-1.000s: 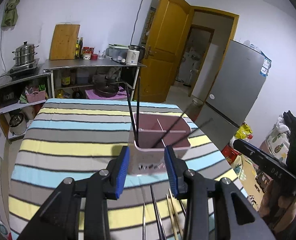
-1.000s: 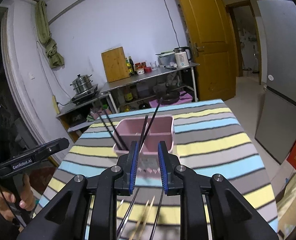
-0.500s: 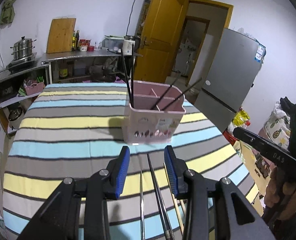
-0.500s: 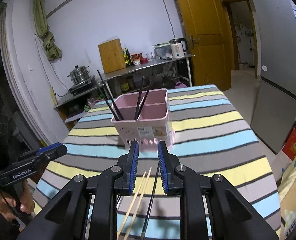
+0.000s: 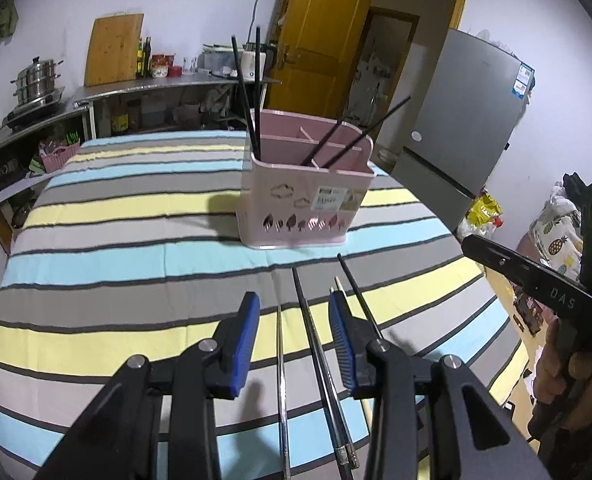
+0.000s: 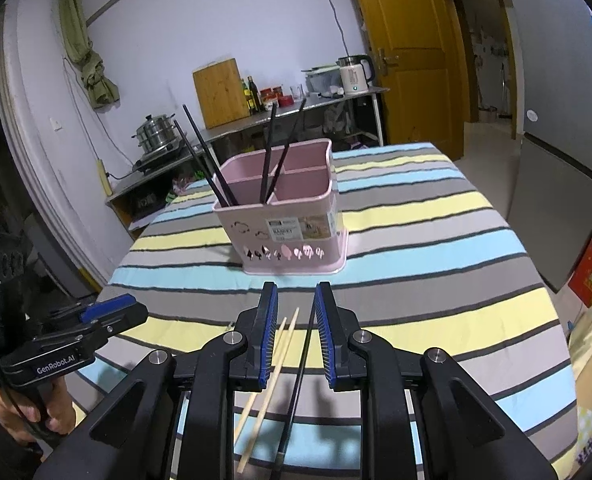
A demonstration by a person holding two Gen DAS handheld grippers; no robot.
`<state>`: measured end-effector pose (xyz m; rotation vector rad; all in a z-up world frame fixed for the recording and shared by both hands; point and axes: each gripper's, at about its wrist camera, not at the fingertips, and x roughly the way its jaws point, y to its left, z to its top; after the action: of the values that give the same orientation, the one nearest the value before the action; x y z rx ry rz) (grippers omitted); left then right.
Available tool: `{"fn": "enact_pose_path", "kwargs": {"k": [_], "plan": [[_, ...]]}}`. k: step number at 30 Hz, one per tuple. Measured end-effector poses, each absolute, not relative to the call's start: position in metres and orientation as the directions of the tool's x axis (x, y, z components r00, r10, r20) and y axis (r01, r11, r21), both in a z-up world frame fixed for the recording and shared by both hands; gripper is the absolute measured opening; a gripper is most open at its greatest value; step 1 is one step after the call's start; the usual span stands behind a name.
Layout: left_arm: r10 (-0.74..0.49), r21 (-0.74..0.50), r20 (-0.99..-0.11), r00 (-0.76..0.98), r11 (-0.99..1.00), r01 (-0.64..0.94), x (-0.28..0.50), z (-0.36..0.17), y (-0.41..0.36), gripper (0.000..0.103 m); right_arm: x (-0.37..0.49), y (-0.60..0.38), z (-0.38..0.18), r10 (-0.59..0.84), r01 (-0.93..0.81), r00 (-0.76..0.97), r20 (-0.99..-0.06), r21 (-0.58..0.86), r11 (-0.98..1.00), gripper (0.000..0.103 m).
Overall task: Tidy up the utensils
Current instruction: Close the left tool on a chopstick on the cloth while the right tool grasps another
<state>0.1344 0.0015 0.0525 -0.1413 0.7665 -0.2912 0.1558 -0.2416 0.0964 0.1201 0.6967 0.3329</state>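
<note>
Chopsticks are what we are collecting: four dark ones already stand in the pink holder [image 5: 304, 196], and several loose ones lie on the striped worktop [image 5: 116, 216] in front of it. We judge this to be the reach for the next pick, with both tongs low over the loose sticks and nothing lifted yet.

Our left tongs [image 5: 294, 340] stand part open and empty. A thin metal chopstick [image 5: 280, 380] and a dark pair [image 5: 316, 344] run between the pads on the cloth, but the pads press on neither.

Our right tongs [image 6: 296, 340] are also part open, a narrower gap, holding nothing. The two pale wooden chopsticks [image 6: 272, 368] and one dark chopstick [image 6: 302, 360] lie in that gap; whether a pad brushes one we cannot tell.

Next, we think each pair of tongs must settle to the cloth around a matched pair, close on it, then lift and tip it upright into a holder compartment. The sticks lie close together, so a stray one could be pinched along with the pair.
</note>
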Motion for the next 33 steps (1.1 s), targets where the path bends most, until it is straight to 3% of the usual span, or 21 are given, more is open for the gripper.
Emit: {"fn": "enact_pose_path", "kwargs": {"k": [18,33], "plan": [[-0.317,-0.251,-0.786,0.531,0.948,0.193,0.214,-0.012,-0.029,0.031,0.209,-0.226,0.026,0.332,-0.240,0.603,-0.725,0.232,0.943,0.020],[-0.286,-0.220,-0.814,0.506,0.957,0.187,0.240,-0.034,-0.042,0.026,0.248,-0.213,-0.009,0.322,-0.224,0.551,-0.770,0.236,0.946,0.018]]}}
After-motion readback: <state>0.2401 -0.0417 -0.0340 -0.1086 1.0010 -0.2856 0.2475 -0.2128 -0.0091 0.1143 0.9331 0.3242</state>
